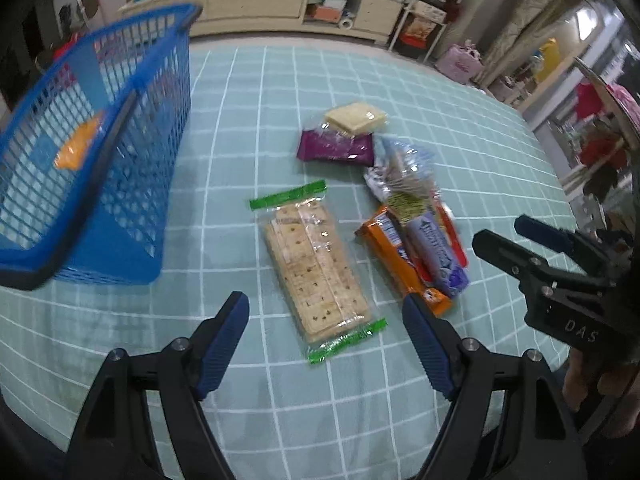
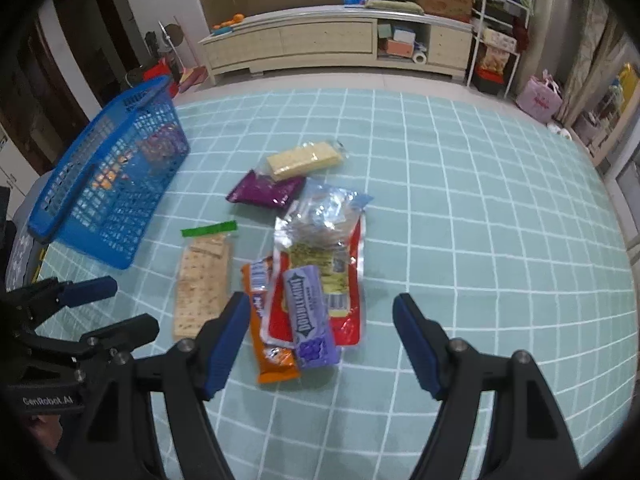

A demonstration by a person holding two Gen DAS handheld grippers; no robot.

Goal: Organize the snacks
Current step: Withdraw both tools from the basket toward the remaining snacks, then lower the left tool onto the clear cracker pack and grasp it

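Snacks lie on a teal checked cloth (image 1: 280, 92). A clear cracker pack with green ends (image 1: 316, 270) (image 2: 202, 280) sits just ahead of my open left gripper (image 1: 326, 304), which holds nothing. Right of it lie an orange bar (image 1: 396, 258) (image 2: 272, 320), a purple Doublemint pack (image 1: 438, 256) (image 2: 312, 316), a red-edged clear bag (image 2: 324, 248), a purple packet (image 1: 336, 148) (image 2: 266, 190) and pale wafers (image 1: 356, 118) (image 2: 304, 160). My open right gripper (image 2: 322, 308) (image 1: 504, 232) hovers over the Doublemint pack, empty. A blue mesh basket (image 1: 132, 152) (image 2: 120, 184) stands at the left with an orange packet (image 1: 78, 146) inside.
A cream low cabinet (image 2: 340, 40) and a white shelf rack (image 2: 500, 32) stand beyond the cloth's far edge. A pink bag (image 2: 540, 98) sits on the floor at the right. A hand (image 1: 588, 376) holds the right gripper.
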